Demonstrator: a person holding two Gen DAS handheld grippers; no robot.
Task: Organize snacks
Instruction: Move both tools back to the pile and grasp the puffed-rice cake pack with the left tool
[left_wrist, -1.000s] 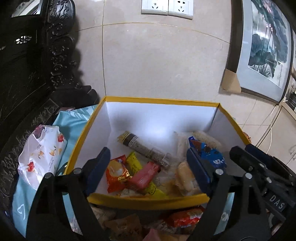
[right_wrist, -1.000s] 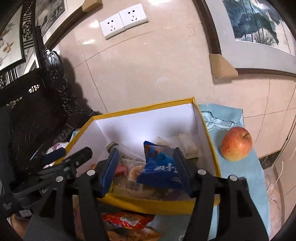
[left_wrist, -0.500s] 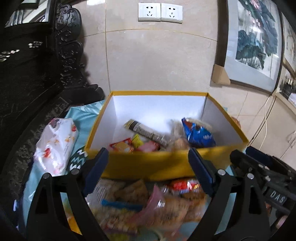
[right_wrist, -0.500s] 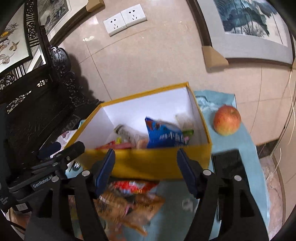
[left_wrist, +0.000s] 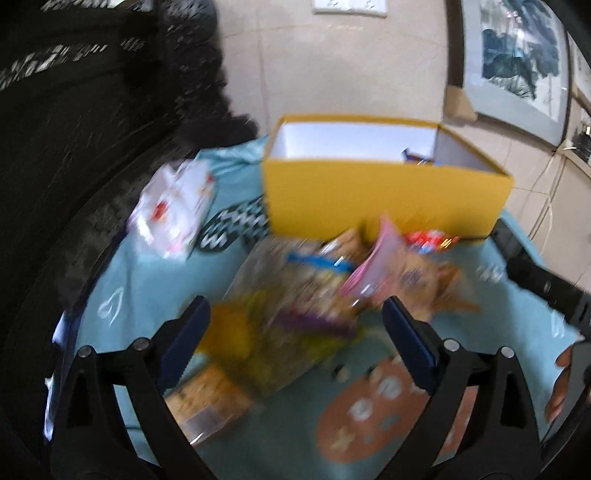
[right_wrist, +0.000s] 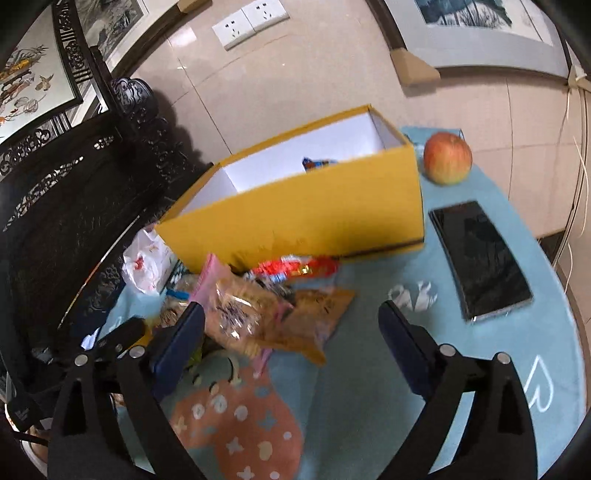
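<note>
A heap of snack packets (right_wrist: 266, 306) lies on the tabletop (right_wrist: 369, 376) just in front of the yellow box (right_wrist: 306, 218). Left tongs (left_wrist: 295, 336) and right tongs (right_wrist: 291, 339) hover above, both empty and spreading wider.

Snacks (right_wrist: 273, 314) before box (right_wrist: 314, 218) (apple (right_wrist: 447, 158) behind).

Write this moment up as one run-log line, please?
left gripper: opening, empty | right gripper: opening, empty | yellow box: blue packet inside | loose snacks: piled before box
</note>
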